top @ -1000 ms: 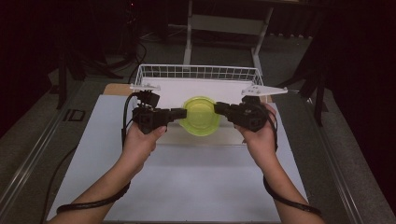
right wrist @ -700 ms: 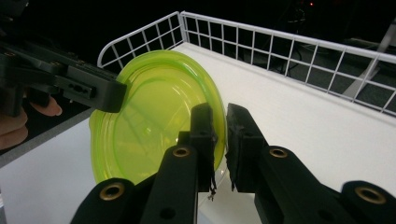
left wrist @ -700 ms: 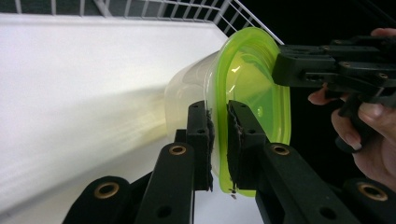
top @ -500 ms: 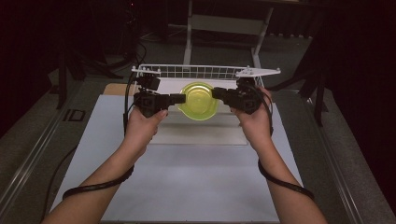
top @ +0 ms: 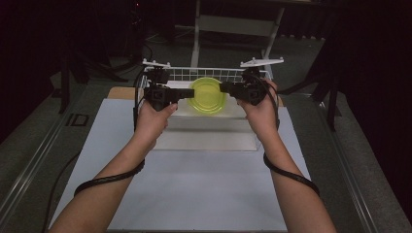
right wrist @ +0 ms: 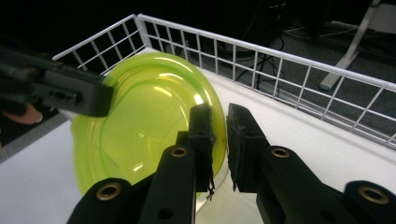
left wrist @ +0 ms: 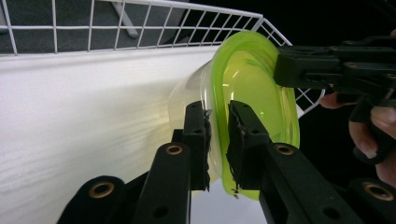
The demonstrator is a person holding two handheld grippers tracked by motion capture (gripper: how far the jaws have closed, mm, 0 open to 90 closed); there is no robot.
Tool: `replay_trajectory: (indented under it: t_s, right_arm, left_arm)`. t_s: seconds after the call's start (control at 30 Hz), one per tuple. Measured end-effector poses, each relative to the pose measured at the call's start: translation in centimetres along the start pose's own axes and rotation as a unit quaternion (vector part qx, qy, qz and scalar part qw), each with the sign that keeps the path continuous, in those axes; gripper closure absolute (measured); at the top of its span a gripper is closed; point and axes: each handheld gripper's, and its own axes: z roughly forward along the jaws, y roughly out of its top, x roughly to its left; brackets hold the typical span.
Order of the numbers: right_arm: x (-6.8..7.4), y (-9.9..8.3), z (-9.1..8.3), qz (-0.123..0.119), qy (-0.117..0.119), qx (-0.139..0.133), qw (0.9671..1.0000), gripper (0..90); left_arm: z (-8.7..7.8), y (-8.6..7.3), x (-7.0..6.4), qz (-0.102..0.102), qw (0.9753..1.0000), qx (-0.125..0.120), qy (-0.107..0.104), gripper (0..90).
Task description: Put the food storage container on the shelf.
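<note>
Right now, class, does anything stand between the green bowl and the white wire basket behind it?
Nothing visible does. The green bowl, pinched at opposite rims by the left gripper and right gripper, hangs at the white wire basket, with bare white surface beneath.

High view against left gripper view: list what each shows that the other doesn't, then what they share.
The high view alone takes in both forearms and the grey mat on the table. The left gripper view alone shows the left gripper with its jaws clamped across the bowl's rim. Both show the green bowl, the right gripper on its far edge, and the white wire basket.
</note>
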Motion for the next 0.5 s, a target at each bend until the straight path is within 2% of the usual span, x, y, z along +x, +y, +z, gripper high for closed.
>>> replay_trajectory:
  t_s: [0.07, 0.1, 0.17, 0.23, 0.37, 0.4, 0.47, 0.5]
  right_arm:
    - [-0.3, -0.1, 0.3, 0.013, 0.002, -0.006, 0.9999, 79.9]
    - [-0.5, -0.1, 0.5, 0.017, 0.001, -0.008, 0.9998, 79.5]
    - [-0.6, -0.2, 0.9, 0.018, -0.009, -0.002, 0.9998, 78.5]
    - [-0.6, -0.3, 1.2, 0.015, -0.017, 0.002, 0.9997, 77.5]
    - [-0.8, -0.3, 1.5, 0.02, -0.027, 0.004, 0.9994, 73.9]
    - [-0.9, -0.2, 1.6, 0.022, -0.029, 0.004, 0.9993, 71.8]
    - [-1.0, -0.2, 1.7, 0.023, -0.03, 0.007, 0.9992, 67.3]
    - [-1.0, -0.2, 1.8, 0.02, -0.034, 0.009, 0.9992, 63.5]
  left_arm:
    - [0.1, -0.1, 0.4, -0.009, 0.9998, -0.005, -0.014, 76.4]
    - [0.2, -0.1, 0.7, -0.016, 0.9996, 0.0, -0.022, 75.6]
    - [0.6, -0.2, 1.1, -0.017, 0.9995, 0.01, -0.024, 69.5]
    - [0.7, -0.3, 1.2, -0.023, 0.9995, 0.005, -0.023, 66.1]
    - [0.8, -0.3, 1.0, -0.017, 0.9997, 0.002, -0.015, 64.4]
    - [0.8, -0.3, 0.9, -0.013, 0.9998, -0.001, -0.012, 64.2]
    - [0.8, -0.4, 0.7, 0.004, 0.9999, -0.005, 0.009, 59.1]
    - [0.8, -0.4, 0.7, 0.0, 1.0, -0.005, 0.004, 58.5]
